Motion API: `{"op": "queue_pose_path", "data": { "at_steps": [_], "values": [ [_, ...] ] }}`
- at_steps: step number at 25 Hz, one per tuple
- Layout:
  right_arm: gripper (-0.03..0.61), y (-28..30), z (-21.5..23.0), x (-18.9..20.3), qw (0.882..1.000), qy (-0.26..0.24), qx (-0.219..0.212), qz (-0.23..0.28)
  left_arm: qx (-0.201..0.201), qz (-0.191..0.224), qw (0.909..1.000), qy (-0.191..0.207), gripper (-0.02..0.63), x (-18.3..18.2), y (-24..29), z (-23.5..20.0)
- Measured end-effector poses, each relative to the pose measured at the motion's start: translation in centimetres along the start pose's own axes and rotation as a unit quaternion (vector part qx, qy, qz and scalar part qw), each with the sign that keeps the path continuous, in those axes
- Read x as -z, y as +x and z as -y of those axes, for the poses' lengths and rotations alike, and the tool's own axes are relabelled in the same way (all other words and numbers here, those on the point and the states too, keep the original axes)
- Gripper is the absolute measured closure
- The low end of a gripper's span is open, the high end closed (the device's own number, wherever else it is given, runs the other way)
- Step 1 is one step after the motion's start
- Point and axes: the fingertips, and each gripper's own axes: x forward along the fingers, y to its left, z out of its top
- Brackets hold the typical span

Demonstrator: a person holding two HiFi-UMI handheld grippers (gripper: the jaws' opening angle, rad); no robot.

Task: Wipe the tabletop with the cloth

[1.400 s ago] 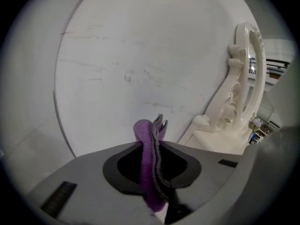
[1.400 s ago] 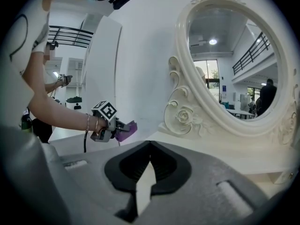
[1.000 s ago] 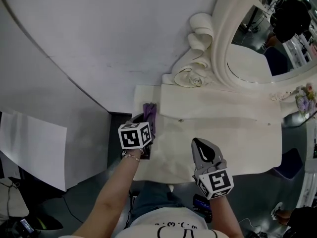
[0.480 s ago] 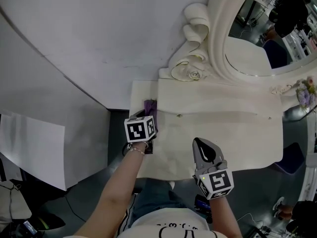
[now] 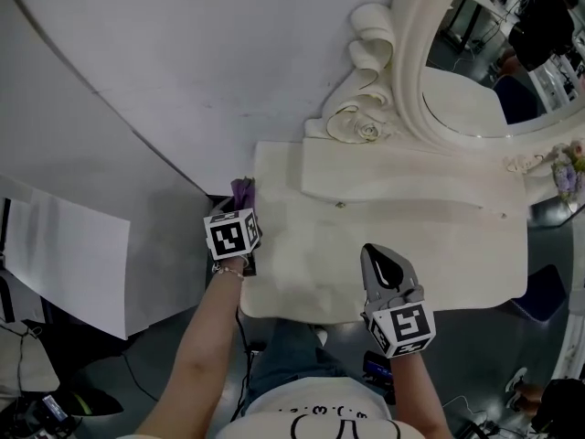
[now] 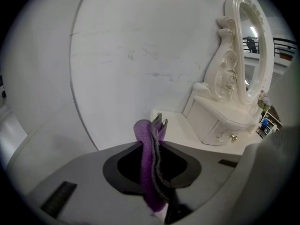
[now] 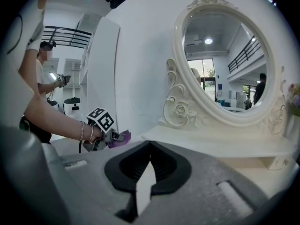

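Note:
The purple cloth [image 5: 242, 190] sits pinched in my left gripper [image 5: 241, 201], right at the left edge of the cream tabletop [image 5: 411, 245]. In the left gripper view the folded cloth [image 6: 151, 153] stands between the shut jaws and sticks out past them, with the tabletop's near corner [image 6: 176, 125] just beyond and to the right. My right gripper [image 5: 384, 265] hovers over the table's front edge, shut and empty. Its own view shows the tips of the right gripper [image 7: 150, 143] touching, and further off the left gripper [image 7: 104, 136] with the cloth [image 7: 120, 137].
An ornate white mirror [image 5: 475, 71] with carved scrolls [image 5: 361, 122] stands on a raised shelf [image 5: 402, 176] along the table's back. A curved white wall [image 5: 183, 80] lies behind and to the left. A white panel [image 5: 69, 263] leans at the lower left, over dark floor.
My left gripper has carried the cloth leftward, from over the table's back-left area to its left edge. The right gripper has hardly moved.

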Motion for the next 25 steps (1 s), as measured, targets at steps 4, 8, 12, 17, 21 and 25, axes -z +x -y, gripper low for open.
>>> {"op": "queue_pose_path", "data": {
  "at_steps": [4,8,12,17,21,25],
  "values": [
    [0.580,-0.7,1.5,-0.9,1.000,-0.016,0.012,0.013,-0.002,0.026,0.9995,-0.019,0.532,-1.5,-2.3,-0.6],
    [0.580,-2.2,2.8,-1.2,0.999,-0.015,0.032,0.022,0.039,0.052,0.9978,-0.014,0.532,-2.5,-4.8,2.4],
    [0.580,-3.3,3.0,-1.3,0.998,-0.009,0.046,0.031,0.104,0.060,0.9926,-0.017,0.532,-1.8,-6.3,7.1],
    [0.580,-4.3,2.8,-1.0,0.998,0.000,0.054,0.033,0.162,0.025,0.9865,-0.004,0.532,1.6,-6.8,12.5],
    [0.580,-5.2,2.5,-0.3,0.998,0.005,0.059,0.032,0.181,-0.006,0.9833,0.011,0.532,5.2,-6.5,14.7],
    [0.580,-5.9,2.2,0.2,0.998,0.005,0.061,0.030,0.171,-0.028,0.9846,0.022,0.532,8.0,-5.5,14.4]
  ]
}}
